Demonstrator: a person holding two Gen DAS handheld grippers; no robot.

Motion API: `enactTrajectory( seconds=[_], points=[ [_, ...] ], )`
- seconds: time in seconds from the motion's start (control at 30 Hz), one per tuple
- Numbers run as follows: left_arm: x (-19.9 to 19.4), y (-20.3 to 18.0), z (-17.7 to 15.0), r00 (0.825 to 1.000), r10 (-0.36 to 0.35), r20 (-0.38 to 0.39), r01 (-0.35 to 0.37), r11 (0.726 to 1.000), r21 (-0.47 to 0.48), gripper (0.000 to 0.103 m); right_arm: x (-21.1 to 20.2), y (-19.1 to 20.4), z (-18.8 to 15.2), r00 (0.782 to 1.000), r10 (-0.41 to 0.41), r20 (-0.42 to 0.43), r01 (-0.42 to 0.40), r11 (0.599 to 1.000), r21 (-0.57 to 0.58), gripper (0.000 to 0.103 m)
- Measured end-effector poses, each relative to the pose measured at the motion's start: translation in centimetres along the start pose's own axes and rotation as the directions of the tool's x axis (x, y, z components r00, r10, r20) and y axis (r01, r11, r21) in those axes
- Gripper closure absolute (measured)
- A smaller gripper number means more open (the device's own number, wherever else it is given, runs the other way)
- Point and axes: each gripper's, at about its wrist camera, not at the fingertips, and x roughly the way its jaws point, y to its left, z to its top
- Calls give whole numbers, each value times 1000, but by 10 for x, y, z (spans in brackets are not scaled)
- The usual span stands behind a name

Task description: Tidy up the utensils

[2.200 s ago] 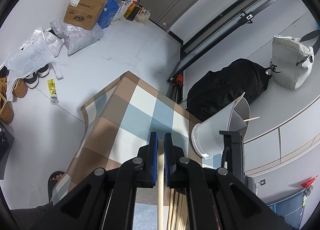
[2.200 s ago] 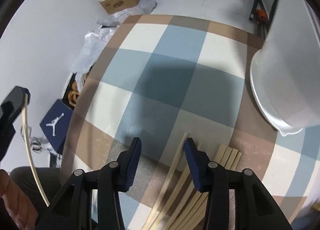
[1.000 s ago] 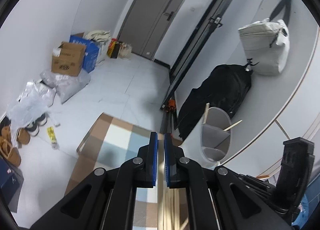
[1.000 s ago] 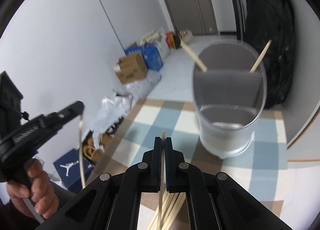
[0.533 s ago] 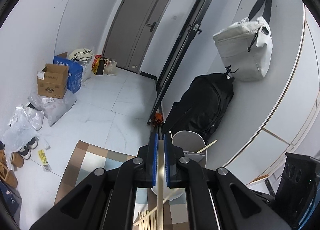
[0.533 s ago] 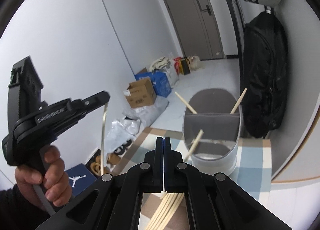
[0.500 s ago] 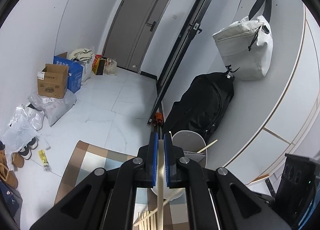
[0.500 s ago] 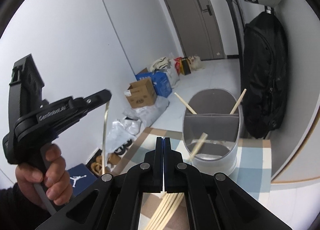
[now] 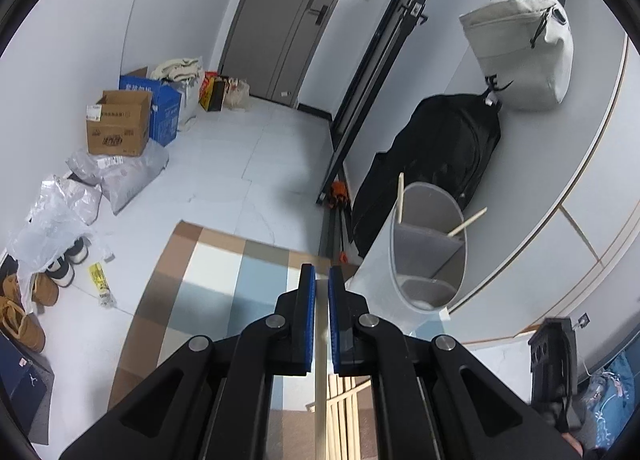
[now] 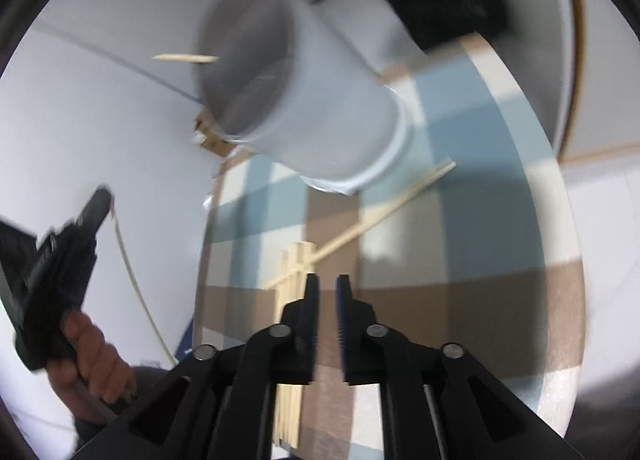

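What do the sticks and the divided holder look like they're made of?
Chopsticks: pale, matte, likely bamboo or wood; uniform tan colour, squared ends. Holder: looks like smooth plastic, whitish outside, grey inside, with a thin moulded wall and divider. The grain is too blurred to confirm.

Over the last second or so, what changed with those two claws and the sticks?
The right gripper has let go of its chopstick and swung down toward the pile on the table; its jaws are opening with nothing between them. One chopstick now lies loose by the holder. The left gripper still clamps its chopstick.
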Motion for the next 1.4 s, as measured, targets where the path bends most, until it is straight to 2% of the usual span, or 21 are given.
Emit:
enactTrajectory(
  seconds=[0.03,0.1,0.13,0.17,0.33,0.43,0.53,0.6,0.63,0.7,0.77,0.83,0.9,0.97,1.0,1.07,1.17,1.23,1.33,1.4],
  points=[
    [1,1,-1,1000,-2,-6,2,1000,-4,101,-1,-4,2,1000,-11,14,11,1000,15,70],
    [5,2,-1,1000,-13,-22,13,1000,-15,101,-2,-12,13,999,-12,47,10,999,52,65],
    [5,2,-2,1000,-13,-26,12,1000,-16,101,0,-15,18,998,-27,57,23,997,69,55],
    [6,2,-2,999,-12,-29,12,1000,-15,101,1,-18,23,996,-49,70,43,996,82,51],
    [9,9,-4,999,-12,-44,10,999,-34,101,26,-9,41,970,-232,71,231,973,30,50],
    [10,16,-4,999,-17,-50,13,998,-62,101,38,8,37,936,-329,124,334,943,-19,49],
    [9,20,-4,999,-14,-52,10,997,-78,101,52,27,26,877,-444,181,463,884,-72,49],
    [6,22,-4,999,-16,-47,12,996,-86,101,55,33,17,861,-463,210,489,868,-91,49],
    [4,23,-4,999,-19,-43,15,996,-87,101,54,34,13,867,-449,217,476,875,-91,49],
    [2,26,-3,999,-22,-34,19,996,-87,101,50,34,3,895,-389,218,420,900,-118,50],
    [-1,27,-3,999,-29,-27,26,996,-85,101,47,37,-9,909,-358,213,399,896,-196,50],
    [-2,28,-3,999,-32,-25,30,996,-83,101,45,47,-20,930,-310,196,360,873,-329,50],
    [-3,29,-5,999,-36,-28,33,996,-83,101,43,65,-29,952,-248,180,305,821,-483,50],
    [-5,29,-5,999,-38,-25,36,996,-77,101,45,82,-32,973,-190,129,229,767,-600,50],
    [-6,30,-4,999,-37,-20,36,997,-74,101,48,94,-35,979,-178,100,198,711,-674,50],
    [-10,32,-4,999,-40,-10,40,997,-68,101,56,109,-38,984,-167,55,150,633,-760,52],
    [-14,36,-3,999,-43,-1,43,996,-74,101,75,131,-41,977,-211,-9,100,503,-858,55],
    [-16,41,-3,999,-45,2,45,996,-82,101,89,134,-44,965,-258,-44,77,442,-894,64],
    [-18,46,-3,999,-48,5,48,995,-90,101,104,133,-42,948,-305,-93,33,384,-923,72],
    [-18,49,-2,999,-49,4,50,994,-92,101,116,135,-43,936,-334,-109,10,337,-941,72]
  ],
)
